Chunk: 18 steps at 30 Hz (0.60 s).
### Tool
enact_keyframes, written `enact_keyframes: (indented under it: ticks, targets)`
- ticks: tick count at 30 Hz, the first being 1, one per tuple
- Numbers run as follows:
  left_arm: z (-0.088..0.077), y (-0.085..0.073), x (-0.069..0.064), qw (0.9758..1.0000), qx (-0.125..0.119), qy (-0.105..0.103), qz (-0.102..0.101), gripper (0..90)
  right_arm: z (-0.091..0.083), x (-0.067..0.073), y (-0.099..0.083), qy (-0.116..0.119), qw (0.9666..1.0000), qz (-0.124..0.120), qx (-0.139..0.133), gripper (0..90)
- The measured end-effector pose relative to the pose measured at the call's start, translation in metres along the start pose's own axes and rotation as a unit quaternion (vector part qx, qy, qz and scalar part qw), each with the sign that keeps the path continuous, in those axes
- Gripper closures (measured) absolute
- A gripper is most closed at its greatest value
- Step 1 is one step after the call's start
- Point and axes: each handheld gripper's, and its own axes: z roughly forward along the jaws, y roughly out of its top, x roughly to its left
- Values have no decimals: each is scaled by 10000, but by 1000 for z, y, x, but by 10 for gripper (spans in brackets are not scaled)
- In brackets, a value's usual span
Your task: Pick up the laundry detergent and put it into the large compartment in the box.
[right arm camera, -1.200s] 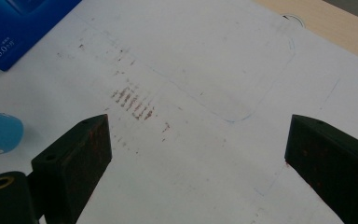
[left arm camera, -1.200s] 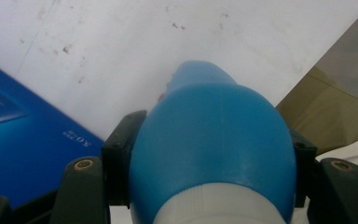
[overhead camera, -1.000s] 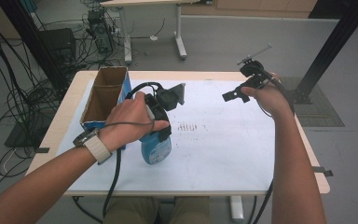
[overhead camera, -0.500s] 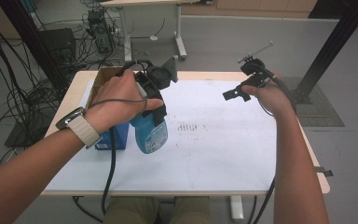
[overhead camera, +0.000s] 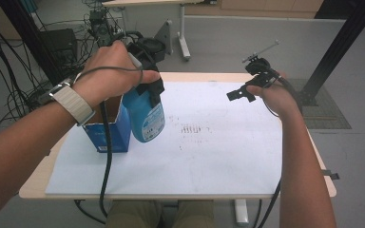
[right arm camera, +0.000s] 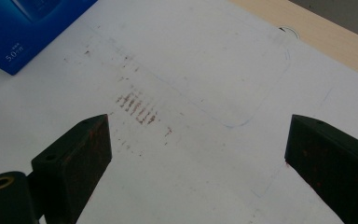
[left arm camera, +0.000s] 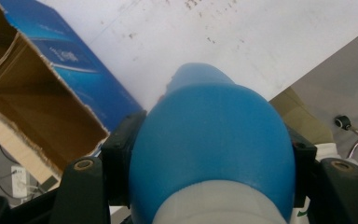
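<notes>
My left gripper (overhead camera: 148, 91) is shut on a blue plastic bottle (overhead camera: 145, 118), gripping it near the top so that it hangs bottom-down above the table. In the left gripper view the black jaws press on both sides of the blue bottle (left arm camera: 212, 149). Just left of the bottle stands an open blue cardboard box (overhead camera: 108, 137), whose brown inside (left arm camera: 32, 107) shows from above. My right gripper (overhead camera: 238, 94) is held above the far right part of the table, open with nothing between its jaws (right arm camera: 198, 140).
A white sheet (overhead camera: 209, 161) covers the wooden table and carries brown smudge marks (overhead camera: 190, 129) near its middle. A corner of the blue box (right arm camera: 28, 23) lies far off. Behind the table are another desk's legs (overhead camera: 184, 33), cables and a black post (overhead camera: 335, 52).
The left hand has lifted the blue bottle off the table and carried it up and toward the box. The right hand has stayed where it was.
</notes>
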Motion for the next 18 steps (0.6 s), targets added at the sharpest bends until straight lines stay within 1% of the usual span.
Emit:
enact_keyframes:
  ticks: [3,5,10,11,14,18]
  targets:
    - [-6,2,6,9999,49,-28,-125,383,1,-1,0,11,10000,2,1,70]
    - [-9,2,11,9996,66,-63,-264,382,1,-1,-1,16,10000,6,-7,70]
    - [-18,2,19,9985,45,-17,-537,383,2,-1,0,19,10000,8,-19,70]
    - [-20,1,20,9984,37,-6,-557,383,2,-1,1,21,10000,2,-20,70]
    - [-25,1,25,9973,45,-15,-726,383,3,0,2,23,10000,-13,-27,70]
    - [-33,2,31,9962,84,-27,-869,382,5,0,5,35,10000,-32,-13,70]
